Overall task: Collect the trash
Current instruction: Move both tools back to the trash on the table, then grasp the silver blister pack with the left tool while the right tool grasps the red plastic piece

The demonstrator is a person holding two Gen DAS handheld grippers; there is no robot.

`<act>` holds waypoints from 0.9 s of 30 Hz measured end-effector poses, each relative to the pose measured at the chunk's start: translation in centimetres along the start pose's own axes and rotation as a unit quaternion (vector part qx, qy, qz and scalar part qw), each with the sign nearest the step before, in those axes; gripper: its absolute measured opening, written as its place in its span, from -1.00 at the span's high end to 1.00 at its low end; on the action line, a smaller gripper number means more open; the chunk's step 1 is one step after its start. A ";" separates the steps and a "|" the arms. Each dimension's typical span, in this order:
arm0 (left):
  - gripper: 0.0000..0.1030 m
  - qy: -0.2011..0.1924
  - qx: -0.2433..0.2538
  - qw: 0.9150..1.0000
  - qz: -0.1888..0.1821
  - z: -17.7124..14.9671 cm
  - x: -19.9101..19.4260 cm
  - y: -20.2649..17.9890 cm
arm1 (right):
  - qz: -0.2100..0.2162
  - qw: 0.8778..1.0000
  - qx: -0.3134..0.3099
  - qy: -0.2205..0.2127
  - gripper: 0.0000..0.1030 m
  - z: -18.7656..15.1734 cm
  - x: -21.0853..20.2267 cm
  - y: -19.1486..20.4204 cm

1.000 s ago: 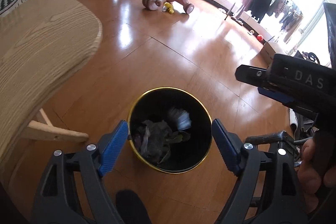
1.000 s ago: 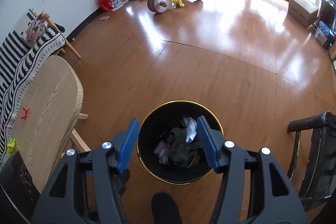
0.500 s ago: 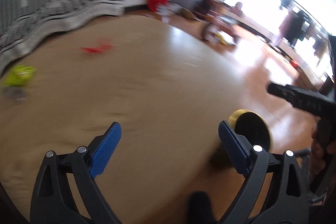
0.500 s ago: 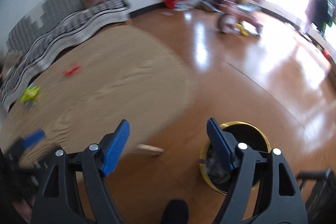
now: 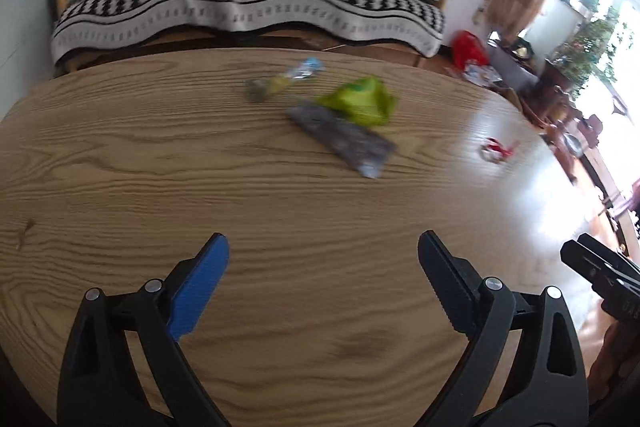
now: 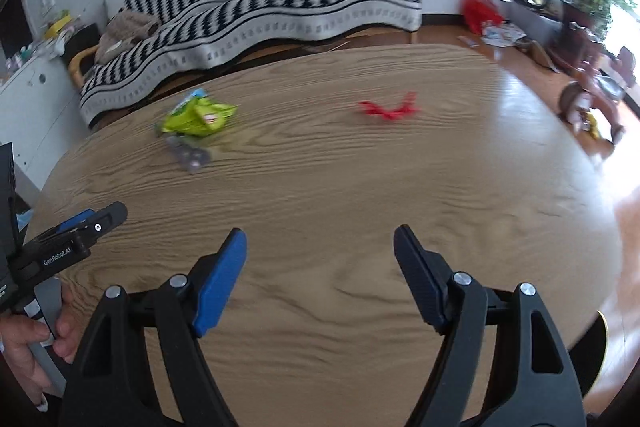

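Both your grippers are empty w/ jaws spread wide, hovering over bare wood at the near edge of the table point(image 5: 120, 155).

Left gripper point(image 5: 323, 269) sits bottom centre of the left wrist view. The trash lies ahead of it, upper centre and a bit right: a grey foil wrapper point(image 5: 344, 139), w/ a crumpled green wrapper point(image 5: 360, 101) touching its far end. Behind those, near the table's far edge, a small blue/yellow wrapper point(image 5: 286, 81). A red scrap point(image 5: 498, 150) is off alone at mid right of that frame, well apart from the rest.

The grey wrapper's long axis runs diagonally, upper left to lower right in the frame, so your finger line crosses it at an angle. Prob. need some wrist twist to pinch across the narrow side, not along it.

Right gripper point(image 6: 320, 255) is bottom centre of its own view. There the red scrap point(image 6: 388, 111) is almost straight ahead, slightly right of centre; the green wrapper point(image 6: 198, 119) and grey wrapper point(image 6: 188, 153) sit upper left, closer to your left gripper point(image 6: 80, 231), visible at the left edge.

So my read: left hand goes for the grey/green pair, right hand for the red scrap. The bin rim point(image 6: 600, 339) shows at lower right of the right wrist view, below the table edge, i.e. on your right side.
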State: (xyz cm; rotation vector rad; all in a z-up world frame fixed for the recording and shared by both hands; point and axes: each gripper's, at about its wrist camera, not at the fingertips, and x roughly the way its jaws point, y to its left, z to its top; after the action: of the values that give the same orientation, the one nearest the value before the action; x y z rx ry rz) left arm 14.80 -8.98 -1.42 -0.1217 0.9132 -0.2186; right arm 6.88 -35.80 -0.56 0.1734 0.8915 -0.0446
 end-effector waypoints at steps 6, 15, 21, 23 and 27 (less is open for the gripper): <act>-0.80 0.005 -0.044 0.999 0.004 2.2 3.0 -0.6 | -0.009 1.000 0.014 0.013 -0.43 0.6 2.7 1.2; -0.80 -0.004 -0.004 0.998 0.069 6.1 9.3 -5.8 | -0.041 0.999 0.026 0.011 -0.44 0.9 3.5 -3.0; -0.80 0.024 0.027 0.993 0.111 6.2 12.2 -5.0 | -0.051 0.998 0.041 0.014 -0.47 1.3 5.1 -6.2; -0.80 0.022 0.021 0.993 0.116 6.1 12.1 -3.6 | -0.051 0.997 0.048 0.012 -0.51 1.7 5.7 -6.9; -0.80 0.017 0.015 0.993 0.116 6.0 11.4 -1.1 | -0.040 0.996 0.073 0.013 -0.57 3.5 7.8 -8.7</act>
State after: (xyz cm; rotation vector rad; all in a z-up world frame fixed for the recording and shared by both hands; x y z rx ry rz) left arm 26.15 -12.71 -6.36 0.0162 0.9486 -0.0172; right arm 13.51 -44.67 -5.55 0.2741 0.9213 -0.1833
